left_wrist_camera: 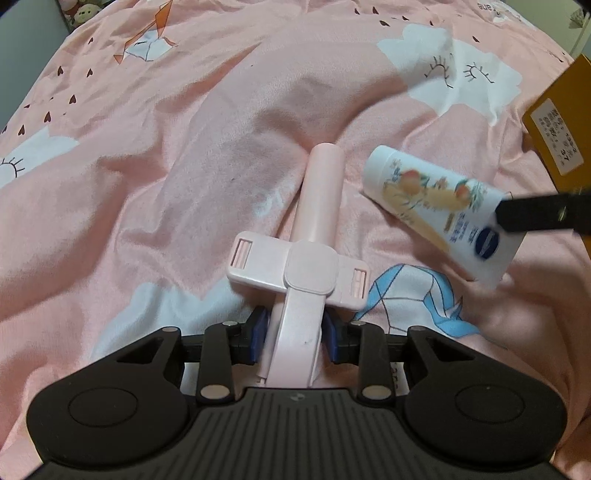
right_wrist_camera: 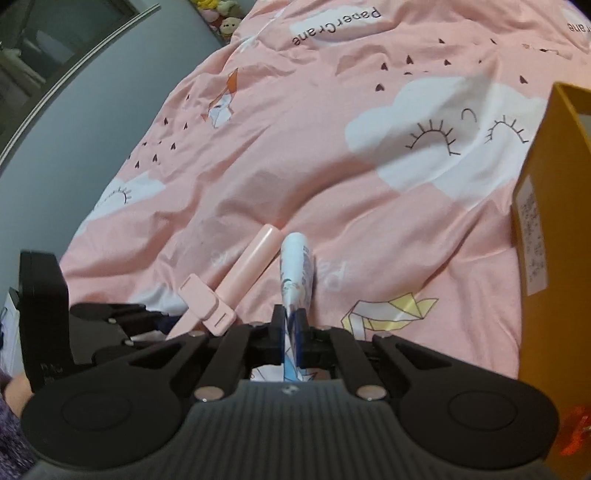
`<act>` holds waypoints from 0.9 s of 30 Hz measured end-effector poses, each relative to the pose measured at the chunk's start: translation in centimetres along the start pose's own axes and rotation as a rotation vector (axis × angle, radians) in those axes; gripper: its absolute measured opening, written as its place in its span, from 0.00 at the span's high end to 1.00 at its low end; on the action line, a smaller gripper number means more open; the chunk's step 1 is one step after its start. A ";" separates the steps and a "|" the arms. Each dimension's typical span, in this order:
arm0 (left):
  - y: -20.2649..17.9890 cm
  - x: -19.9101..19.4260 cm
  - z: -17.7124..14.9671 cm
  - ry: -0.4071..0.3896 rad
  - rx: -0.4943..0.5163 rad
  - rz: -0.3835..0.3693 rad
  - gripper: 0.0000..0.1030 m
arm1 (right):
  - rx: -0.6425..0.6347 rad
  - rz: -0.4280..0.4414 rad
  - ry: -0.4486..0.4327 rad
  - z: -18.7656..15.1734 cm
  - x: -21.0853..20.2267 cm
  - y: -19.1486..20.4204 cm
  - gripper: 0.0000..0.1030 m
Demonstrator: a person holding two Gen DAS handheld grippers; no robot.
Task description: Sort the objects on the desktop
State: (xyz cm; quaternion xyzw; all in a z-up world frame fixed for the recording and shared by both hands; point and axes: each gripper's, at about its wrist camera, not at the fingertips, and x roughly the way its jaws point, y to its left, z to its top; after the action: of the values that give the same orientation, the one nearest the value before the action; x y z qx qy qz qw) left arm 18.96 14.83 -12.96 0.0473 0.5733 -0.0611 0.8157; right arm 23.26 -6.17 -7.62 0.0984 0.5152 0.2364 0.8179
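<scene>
A pink phone-holder stick [left_wrist_camera: 321, 192] with a cross-shaped clamp lies along the pink bedspread [left_wrist_camera: 166, 155]. My left gripper [left_wrist_camera: 294, 334] is shut on its stem, blue pads pressing both sides. To its right a white hand-cream tube [left_wrist_camera: 436, 206] with a peach print hangs tilted above the cover, cap toward the far left. My right gripper [left_wrist_camera: 508, 218] pinches its flat crimped end. In the right wrist view the tube [right_wrist_camera: 295, 266] runs straight ahead from my shut right gripper [right_wrist_camera: 291, 326]. The pink stick [right_wrist_camera: 243, 266] lies just left of it, with my left gripper [right_wrist_camera: 162, 324] on its near end.
A yellow cardboard box [right_wrist_camera: 546, 221] with a white label stands open at the right, also seen as the box [left_wrist_camera: 561, 122] in the left wrist view. Plush toys [right_wrist_camera: 225, 18] sit at the far edge of the bed. Grey floor [right_wrist_camera: 74, 147] lies beyond the bed's left side.
</scene>
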 end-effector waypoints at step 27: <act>0.7 -1.2 0.0 -0.018 -0.113 -0.060 0.67 | -0.151 -0.130 -0.167 -1.2 -2.0 2.3 0.92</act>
State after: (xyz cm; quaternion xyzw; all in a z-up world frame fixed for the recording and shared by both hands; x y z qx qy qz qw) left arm 18.66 15.54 -11.87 -0.0164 0.5698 -0.0535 0.8199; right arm 20.80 -5.25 -5.59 0.0222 0.4315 0.2119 0.8766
